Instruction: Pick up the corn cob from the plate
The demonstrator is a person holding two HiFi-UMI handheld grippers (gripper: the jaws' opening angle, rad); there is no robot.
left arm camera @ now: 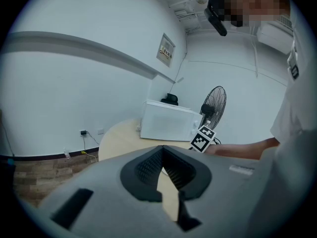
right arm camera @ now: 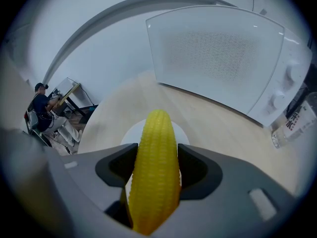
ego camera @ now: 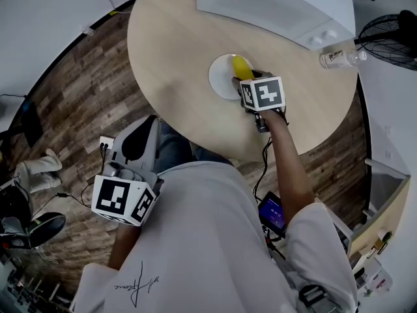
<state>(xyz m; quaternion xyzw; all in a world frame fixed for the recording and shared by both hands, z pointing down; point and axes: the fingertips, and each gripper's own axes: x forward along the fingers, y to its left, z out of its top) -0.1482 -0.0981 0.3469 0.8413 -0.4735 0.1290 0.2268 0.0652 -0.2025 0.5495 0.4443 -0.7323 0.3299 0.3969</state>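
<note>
Since its jaws press on both flanks, the right gripper [right arm camera: 157, 158] pinches the corn cob [right arm camera: 156, 182] steadily at centre frame, tip over the white plate [right arm camera: 130, 133]; whether it has lifted clear is unclear. Not needed for this grasp, the left gripper [left arm camera: 162, 155] hangs low, jaws pressed together on nothing.

1. Your round, pale wooden desk [ego camera: 176, 77] fills the upper middle of the head view.
2. A white plate [ego camera: 219, 78] sits near its centre.
3. A white microwave [ego camera: 273, 5] stands at the frame's top.
4. A clear bottle [ego camera: 340, 58] lies on its side at upper right.
</note>
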